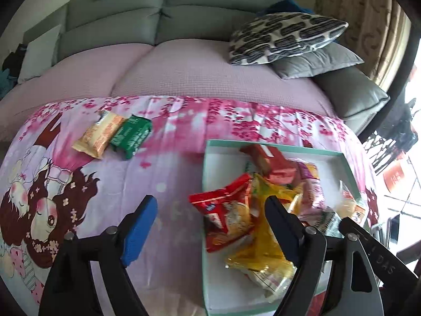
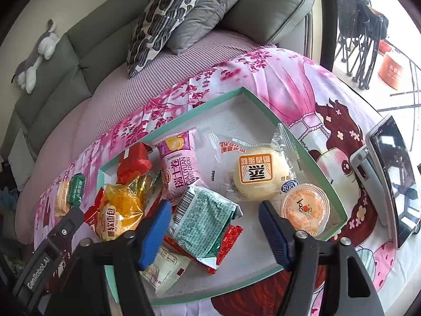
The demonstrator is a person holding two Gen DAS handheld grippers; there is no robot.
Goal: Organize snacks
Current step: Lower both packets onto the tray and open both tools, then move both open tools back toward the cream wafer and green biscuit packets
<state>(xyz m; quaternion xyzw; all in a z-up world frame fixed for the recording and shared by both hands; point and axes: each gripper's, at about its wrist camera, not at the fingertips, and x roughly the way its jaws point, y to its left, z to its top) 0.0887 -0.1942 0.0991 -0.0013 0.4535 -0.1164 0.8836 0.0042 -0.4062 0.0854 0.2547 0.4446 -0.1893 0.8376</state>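
Blue-padded right tongs (image 2: 214,226) stand open over the box (image 2: 327,175), a green packet (image 2: 204,226) lying between the pads but not pinched. Under that packet sit a red wrapper (image 2: 232,233) and a white sachet (image 2: 168,268). Farther in are a pink Swiss roll (image 2: 179,166), a pale bun (image 2: 259,172) in clear wrap, and an orange jelly cup (image 2: 305,209) in the near right corner. A yellow bread bag (image 2: 119,210) and a red pack (image 2: 133,162) crowd the left end.

Left tongs (image 1: 210,229) are also open and hold nothing; one pad hangs over the floral cloth (image 1: 163,163), the other over the box's left side, above a red bag (image 1: 226,210) (its corner pokes over the box wall).

Two snacks lie outside the box, touching, on the cloth: an orange pack (image 1: 101,134) and a green pack (image 1: 131,135).

A phone (image 2: 394,173) stands on a holder right of the box. Pillows (image 1: 284,36) rest on the sofa (image 1: 118,23) behind.
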